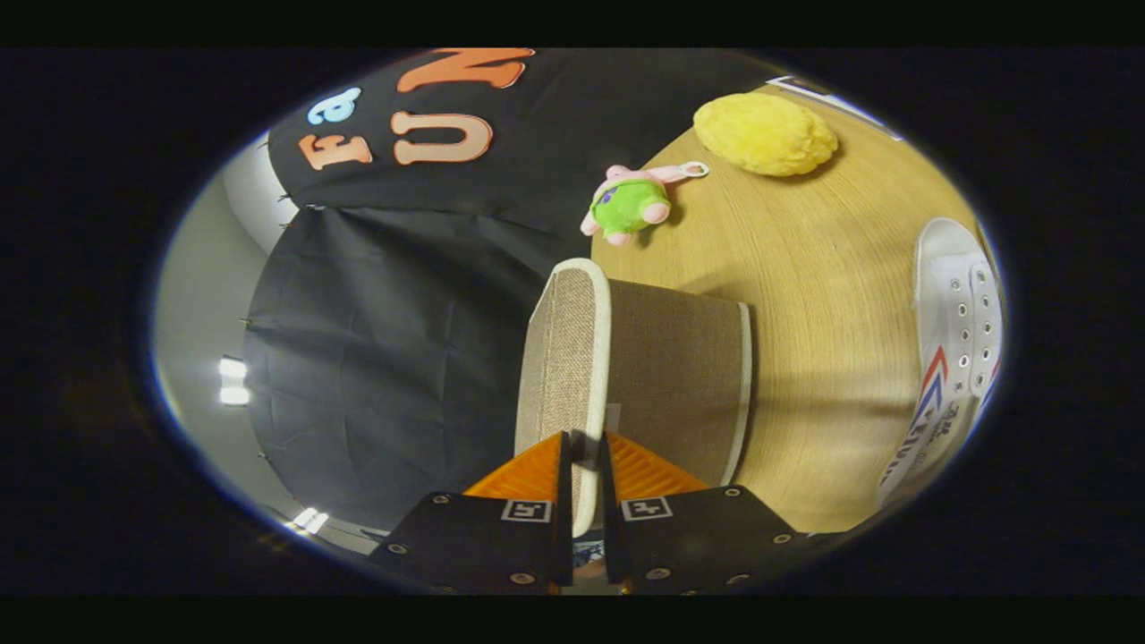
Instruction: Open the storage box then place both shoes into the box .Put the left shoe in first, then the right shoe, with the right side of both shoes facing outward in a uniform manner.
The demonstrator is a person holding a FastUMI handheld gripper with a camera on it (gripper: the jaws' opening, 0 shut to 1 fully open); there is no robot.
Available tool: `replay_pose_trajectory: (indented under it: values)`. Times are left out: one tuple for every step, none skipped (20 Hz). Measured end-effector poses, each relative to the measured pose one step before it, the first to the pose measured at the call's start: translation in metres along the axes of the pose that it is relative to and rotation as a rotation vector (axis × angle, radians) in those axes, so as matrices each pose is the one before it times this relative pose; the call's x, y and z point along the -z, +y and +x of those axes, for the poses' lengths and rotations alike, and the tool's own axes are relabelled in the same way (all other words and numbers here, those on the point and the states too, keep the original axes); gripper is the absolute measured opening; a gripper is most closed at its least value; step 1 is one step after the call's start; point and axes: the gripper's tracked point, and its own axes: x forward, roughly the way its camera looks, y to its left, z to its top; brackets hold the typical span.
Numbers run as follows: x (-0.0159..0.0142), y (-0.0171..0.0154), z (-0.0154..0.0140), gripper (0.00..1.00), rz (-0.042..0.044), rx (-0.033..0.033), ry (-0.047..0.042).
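So the view is turned on its side. Biggest of all is the black cloth wall [385,358], far beyond the left finger. Next is the wooden table [805,268], which spreads out beyond the right finger.

Right ahead of the jaws stands the box [680,376]. It is made of brown woven cloth with a pale trim. Its lid [565,358] is the flat panel with a thick white rim, and it stands on edge, lifted away from the box body. The lid's rim runs straight down into the gap between the two fingers.

The gripper [583,465] has its jaws almost closed — just a thin gap is left, and the lid's rim fills it. Both fingers look pressed on that rim, one on each side, so the gripper has hold of the lid.

Off beyond the right finger, well apart from the box, lies a white shoe [953,358]. It has rows of lace holes and red and blue stripes on its side. Part of it is cut off, so I cannot tell if it is the left or the right shoe.

Far ahead, past the box, a yellow fluffy thing [765,134] sits on the table. Nearer the box is a small plush toy [631,206] — green and pink, with a little loop on it.
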Motion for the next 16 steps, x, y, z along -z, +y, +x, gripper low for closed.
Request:
replay_pose_trajectory:
  values:
    - [0.0008,0.00399,-0.00028,0.14,0.00883,-0.01259,0.00614]
    - [0.00002,0.0018,0.00095,0.13,0.00481,-0.00217,0.00451]
    - [-0.00018,0.00193,-0.00014,0.11,0.00625,0.00366,0.00052]
    - [-0.00126,0.00188,0.00201,0.09,0.00132,-0.00297,0.00641]
    - [0.00038,0.00472,-0.00126,0.07,-0.00574,-0.00194,0.00495]
    - [0.00177,0.00761,-0.0003,0.07,-0.02071,-0.01793,0.00556]
    - [-0.0018,0.01007,-0.00326,0.07,-0.00986,-0.02549,-0.00444]
    - [-0.00455,0.01071,-0.00194,0.07,-0.00632,-0.02696,-0.0133]
    - [-0.004,0.00423,-0.00061,0.07,-0.0099,-0.00631,-0.0079]
    - [-0.00219,-0.00306,0.00255,0.07,-0.01006,0.01728,-0.00072]
    - [0.00063,0.00112,0.00272,0.07,-0.00821,0.00432,0.0042]
    - [-0.00184,0.00232,0.00267,0.07,-0.00648,0.00091,0.00233]
    - [-0.0005,0.00599,0.00145,0.07,-0.00083,-0.00545,-0.0001]
    - [-0.00216,0.00933,0.00235,0.07,-0.00825,-0.01712,0.00036]
    - [-0.00084,0.00968,0.00215,0.07,-0.00684,-0.0212,-0.00403]
    - [-0.00248,0.0104,0.00303,0.07,-0.01008,-0.01772,-0.00092]
